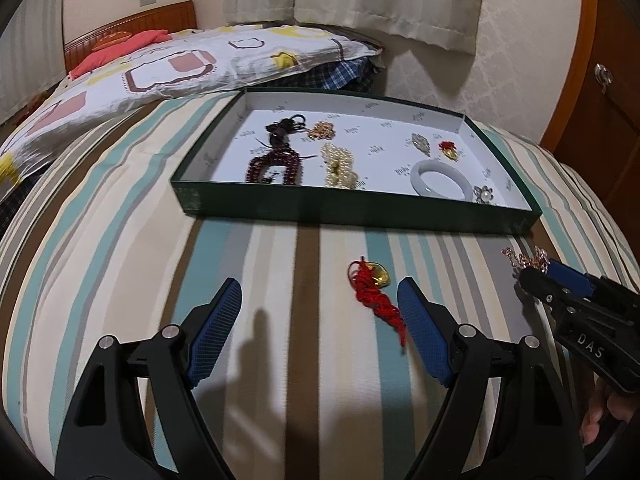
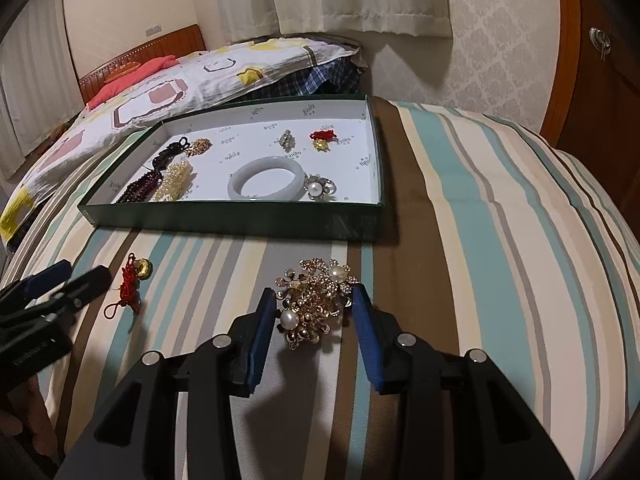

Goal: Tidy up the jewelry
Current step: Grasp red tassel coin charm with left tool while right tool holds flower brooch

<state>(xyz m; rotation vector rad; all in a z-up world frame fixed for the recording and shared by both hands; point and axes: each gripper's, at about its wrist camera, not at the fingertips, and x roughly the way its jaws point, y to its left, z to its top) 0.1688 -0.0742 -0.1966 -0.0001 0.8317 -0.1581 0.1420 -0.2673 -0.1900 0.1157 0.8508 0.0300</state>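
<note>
Both grippers sit low over the striped bedspread point(image 2: 480, 200) in front of me. My right gripper point(image 2: 316, 312) has its 2 blue pads set around a gold-coloured flower brooch cluster with white pearls point(image 2: 316, 300); the right pad looks to be touching it, the left one just beside it, so the grip is narrow but I cannot tell if it is clamped. My left gripper point(image 1: 320, 312) is spread wide, and a red knotted cord charm with a gold-coloured ingot point(image 1: 376, 292) lies on the spread just inside its right pad.

Beyond both, the shallow dark green box lid with a white lining point(image 1: 360, 204) rests flat, its near wall well apart from the pads, with bare striped fabric between. Inside lie a pale white bangle point(image 1: 442, 180), a heap of cream pearls point(image 1: 338, 166), dark red beads point(image 1: 276, 164) and smaller pieces too small to identify.

From the left wrist view the brooch is mostly hidden behind the right gripper's tip. A patterned pillow point(image 1: 160, 64), wooden headboard and pale curtains stand behind.
</note>
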